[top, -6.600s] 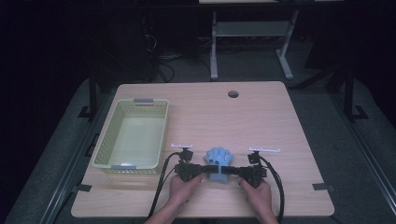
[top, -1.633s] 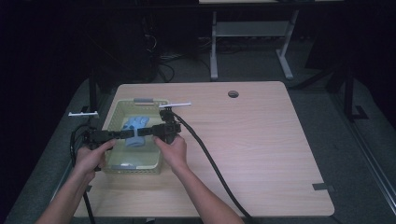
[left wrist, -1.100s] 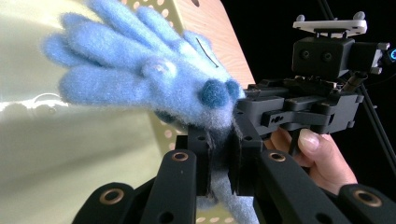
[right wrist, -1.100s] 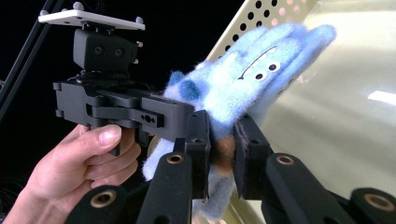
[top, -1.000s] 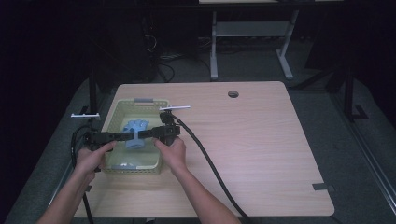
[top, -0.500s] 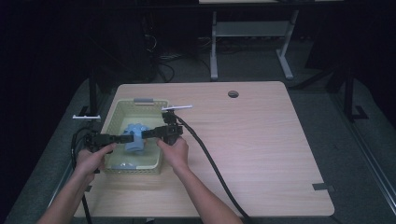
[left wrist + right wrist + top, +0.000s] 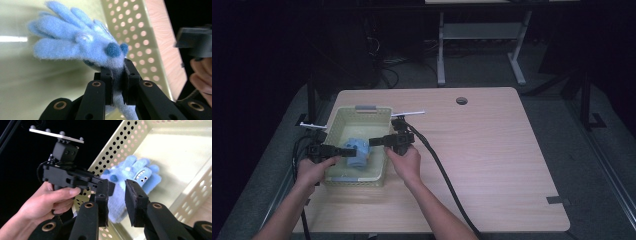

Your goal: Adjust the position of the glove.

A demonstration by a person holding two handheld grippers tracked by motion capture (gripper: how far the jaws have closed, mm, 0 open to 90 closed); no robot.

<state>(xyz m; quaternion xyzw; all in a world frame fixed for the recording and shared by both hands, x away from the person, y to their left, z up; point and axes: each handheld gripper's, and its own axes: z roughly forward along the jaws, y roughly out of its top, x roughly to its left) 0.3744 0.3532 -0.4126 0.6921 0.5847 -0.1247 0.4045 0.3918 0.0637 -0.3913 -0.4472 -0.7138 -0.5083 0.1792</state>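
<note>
Blue monster glove [image 7: 354, 152] hangs inside the perforated yellow basket [image 7: 362, 113] — clamped at its cuff by the left gripper [image 7: 117, 80]; right gripper [image 7: 117, 203], at 3 o'clock, released. Placing step looks nearly done — next, left jaws likely unclench.

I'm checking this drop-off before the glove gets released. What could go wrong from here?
1. The left claw is clamped on the blue glove by a thin fold at its cuff; that little fabric may slip early.
2. The right claw is open, off the glove, so nothing backs up that hold.
3. The glove hangs near the yellow basket wall; it may drape over the rim.
</note>
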